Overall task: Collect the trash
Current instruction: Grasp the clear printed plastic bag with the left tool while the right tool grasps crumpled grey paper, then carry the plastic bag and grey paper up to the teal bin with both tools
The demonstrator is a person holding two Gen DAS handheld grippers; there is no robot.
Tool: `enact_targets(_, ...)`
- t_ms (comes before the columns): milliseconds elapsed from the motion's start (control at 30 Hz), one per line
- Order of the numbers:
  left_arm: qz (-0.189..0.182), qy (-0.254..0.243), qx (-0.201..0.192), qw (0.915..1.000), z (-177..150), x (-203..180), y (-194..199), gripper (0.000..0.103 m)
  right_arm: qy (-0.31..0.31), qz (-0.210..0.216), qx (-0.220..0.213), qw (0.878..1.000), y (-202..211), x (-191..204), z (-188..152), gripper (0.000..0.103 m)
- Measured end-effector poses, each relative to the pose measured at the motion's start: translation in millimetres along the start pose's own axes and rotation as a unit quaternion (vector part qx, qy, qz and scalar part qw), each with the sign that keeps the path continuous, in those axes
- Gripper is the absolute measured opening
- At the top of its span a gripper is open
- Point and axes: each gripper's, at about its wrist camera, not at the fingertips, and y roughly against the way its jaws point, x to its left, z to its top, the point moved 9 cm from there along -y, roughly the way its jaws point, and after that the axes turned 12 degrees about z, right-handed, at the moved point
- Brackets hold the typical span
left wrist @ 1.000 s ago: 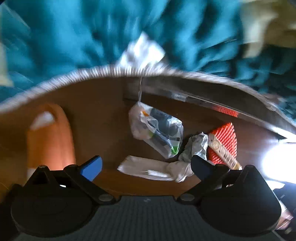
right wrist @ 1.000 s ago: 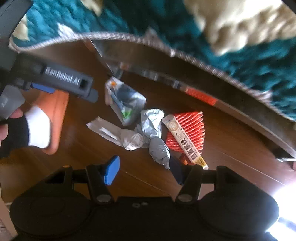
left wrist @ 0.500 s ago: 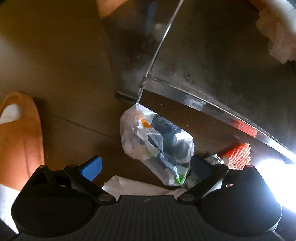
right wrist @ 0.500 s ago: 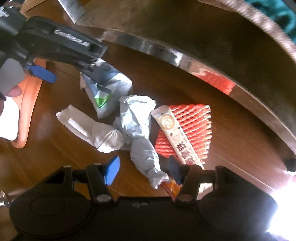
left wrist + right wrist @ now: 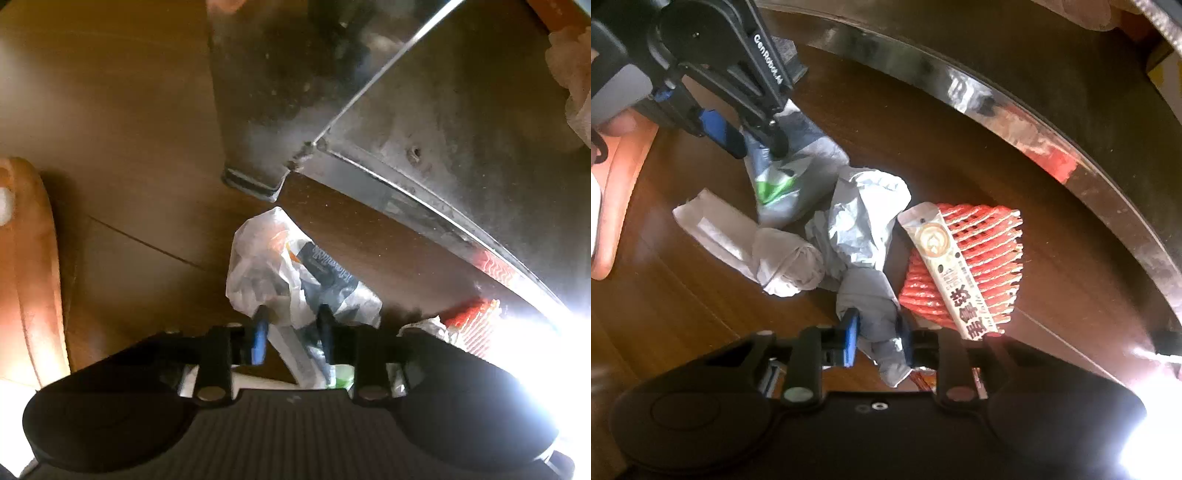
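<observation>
Pinching only a loose fold of the crumpled white-and-blue plastic bag between the left gripper fingers, and the twisted grey paper wad within the right gripper, either thin piece could be torn or dropped when lifted.

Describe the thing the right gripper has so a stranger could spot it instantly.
On the wood floor beside the curved metal base lies a small trash pile. At its middle, the right gripper is shut on the crumpled grey paper wad: plain and unprinted, between the printed plastic bag and red foam net.
</observation>
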Motion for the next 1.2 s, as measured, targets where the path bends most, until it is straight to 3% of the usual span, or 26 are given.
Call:
enact_targets(67, -0.005, 0.006, -0.001, 1.0, -0.5, 1.1, 4.9, 0.016, -0.006, -0.001, -0.004, 1.0, 5.9, 1.6, 1.2, 0.017)
enact_targets(133, -0.001, 0.007, -0.003, 1.0, -2.2, 4.4, 10.2, 0.009, -0.016, 0.002, -0.006, 1.0, 14.2, 3.3, 1.3, 0.017)
enact_targets(467, 0.001, 0.026, 0.006, 0.9996, -30.0, 25.5, 61.2, 0.008, -0.052, 0.009, -0.025, 0.998, 72.9, 24.4, 4.2, 0.016)
enact_targets(767, -0.011, 0.036, 0.027, 0.9989, -91.1, 39.3, 120.8, 0.008, -0.11, 0.003, -0.044, 0.993, 152.8, 46.6, -18.1, 0.015)
enact_targets(900, -0.02, 0.014, 0.005, 0.9997, -110.9, 44.7, 160.3, 0.008, -0.117, 0.0, -0.076, 0.99, 193.3, 63.5, -30.2, 0.015)
enact_targets(1067, -0.031, -0.027, -0.054, 0.9977, -126.6, 49.3, 226.4, 0.008, -0.11, -0.004, -0.131, 0.985, 253.7, 86.6, -34.4, 0.015)
enact_targets(1200, -0.042, -0.056, -0.111, 0.9914, -138.1, 54.5, 279.3, 0.008, -0.102, -0.015, -0.184, 0.977, 307.9, 99.9, -33.4, 0.015)
